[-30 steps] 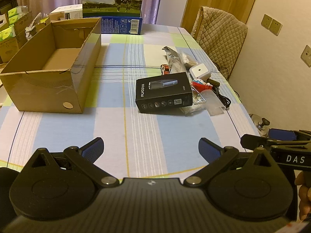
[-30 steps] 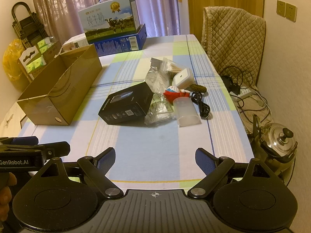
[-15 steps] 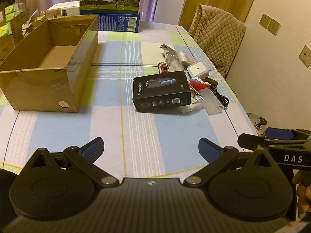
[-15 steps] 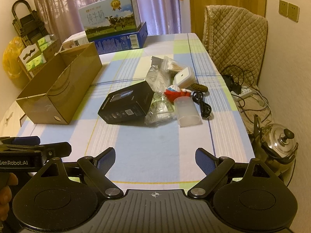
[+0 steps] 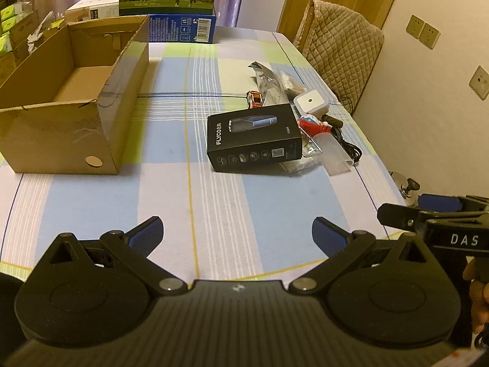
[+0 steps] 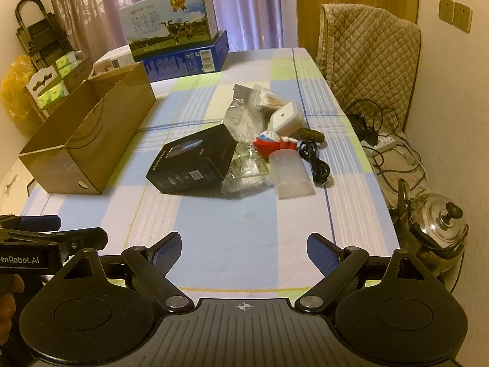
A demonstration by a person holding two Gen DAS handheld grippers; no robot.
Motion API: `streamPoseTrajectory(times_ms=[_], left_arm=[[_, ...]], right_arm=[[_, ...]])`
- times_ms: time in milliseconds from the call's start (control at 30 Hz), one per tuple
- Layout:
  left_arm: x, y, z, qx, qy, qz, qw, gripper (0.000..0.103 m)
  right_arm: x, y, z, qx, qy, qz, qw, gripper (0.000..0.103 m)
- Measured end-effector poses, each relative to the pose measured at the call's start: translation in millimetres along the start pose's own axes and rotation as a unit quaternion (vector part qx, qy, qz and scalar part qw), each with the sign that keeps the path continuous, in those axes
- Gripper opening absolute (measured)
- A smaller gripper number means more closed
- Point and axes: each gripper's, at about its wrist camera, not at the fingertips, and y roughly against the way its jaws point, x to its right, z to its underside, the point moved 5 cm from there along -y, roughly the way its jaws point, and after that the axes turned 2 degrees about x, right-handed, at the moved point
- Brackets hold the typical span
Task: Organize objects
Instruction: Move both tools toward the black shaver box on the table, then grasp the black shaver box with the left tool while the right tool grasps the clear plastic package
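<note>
1. Both grippers have eased forward over the table's near edge; the clutter looms closer than a second ago.
2. Take the black box at mid-table squarely across its short sides, then carry it to the cardboard box by the left edge.
3. Left gripper and right gripper gape wide, holding nothing.
</note>
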Motion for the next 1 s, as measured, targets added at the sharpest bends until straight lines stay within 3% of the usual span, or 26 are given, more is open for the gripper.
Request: streamPoseTrajectory(times_ms=[233,500,733,1000], left_arm=[[0,-8,-7,0.002,-0.035,0.003,0.9994,0.102],[1,-25,-26,-0.002,-0.127,0.022,0.9917,0.102],[7,-45,-55,0.004,-0.225,0.048,0.9733,0.102],[17,-81,-78,-0.018,-0.323,0.088,0.9420,0.097]], right_arm=[[3,-7,-2,-0.005,0.003,0.001,1.000,0.087],[6,-18,-11,-0.013,0.044,-0.004,0.999,0.087],[11,-39,-32,-0.022,0.108,-0.009,0.994,0.087],[1,-76,-48,-0.051,0.216,-0.055,0.974,0.087]])
